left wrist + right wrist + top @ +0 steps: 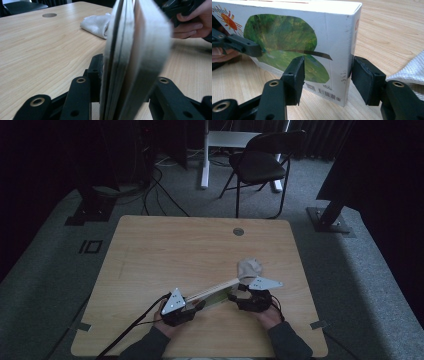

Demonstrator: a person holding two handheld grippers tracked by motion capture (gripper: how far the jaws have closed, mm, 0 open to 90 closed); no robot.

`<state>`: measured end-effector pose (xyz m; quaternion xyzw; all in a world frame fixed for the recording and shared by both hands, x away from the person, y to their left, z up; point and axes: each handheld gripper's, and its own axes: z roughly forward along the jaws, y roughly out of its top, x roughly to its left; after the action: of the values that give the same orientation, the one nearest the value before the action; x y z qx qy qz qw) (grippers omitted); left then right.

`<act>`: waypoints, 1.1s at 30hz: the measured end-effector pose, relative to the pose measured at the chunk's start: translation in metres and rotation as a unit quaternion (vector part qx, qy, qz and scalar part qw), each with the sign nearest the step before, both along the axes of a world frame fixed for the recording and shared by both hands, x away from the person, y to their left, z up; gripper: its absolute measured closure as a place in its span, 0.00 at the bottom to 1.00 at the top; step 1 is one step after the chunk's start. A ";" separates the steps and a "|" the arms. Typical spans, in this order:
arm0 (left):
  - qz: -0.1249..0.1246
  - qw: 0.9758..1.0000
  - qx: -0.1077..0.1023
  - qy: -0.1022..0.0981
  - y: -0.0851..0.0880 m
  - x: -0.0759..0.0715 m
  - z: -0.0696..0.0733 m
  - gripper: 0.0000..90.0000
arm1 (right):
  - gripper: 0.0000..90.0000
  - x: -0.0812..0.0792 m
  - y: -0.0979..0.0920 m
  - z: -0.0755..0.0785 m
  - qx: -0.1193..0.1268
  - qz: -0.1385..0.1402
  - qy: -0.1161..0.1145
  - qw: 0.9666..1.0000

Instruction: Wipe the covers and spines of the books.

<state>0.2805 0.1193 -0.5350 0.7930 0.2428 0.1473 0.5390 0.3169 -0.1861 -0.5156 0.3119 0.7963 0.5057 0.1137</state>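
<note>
You held the board book (216, 291) between both tongs — left (197, 306) pinching one end, right (236, 295) clamping its spine — above the surface (165, 250).

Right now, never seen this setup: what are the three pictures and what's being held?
No robot here: a person at a wooden table holds a hand-operated two-jaw claw in each hand. The high view looks down from above the person's side; the left claw is at its left, the right claw at its right. The other two pictures come from cameras riding on each claw, looking along its black jaws.

Together they hold a board book on edge between them. In the right gripper view, the jaws straddle its spine end, beside the green leaf picture on the cover. In the left gripper view, the jaws sit on either side of the book's thick pages. A white cloth lies crumpled on the table just beyond.
</note>
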 end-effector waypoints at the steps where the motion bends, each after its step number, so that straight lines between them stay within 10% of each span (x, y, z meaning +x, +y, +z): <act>1: 0.000 1.000 -0.003 0.000 0.000 0.001 0.000 0.71 | 0.49 0.000 0.000 0.000 0.000 0.001 0.000 1.000; 33: -0.007 1.000 -0.019 -0.017 -0.005 0.007 -0.006 0.74 | 0.52 -0.001 0.003 -0.003 0.005 0.015 0.015 1.000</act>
<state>0.2872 0.1146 -0.5405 0.7817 0.2308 0.1527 0.5589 0.3163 -0.1826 -0.5186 0.3078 0.8000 0.5068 0.0922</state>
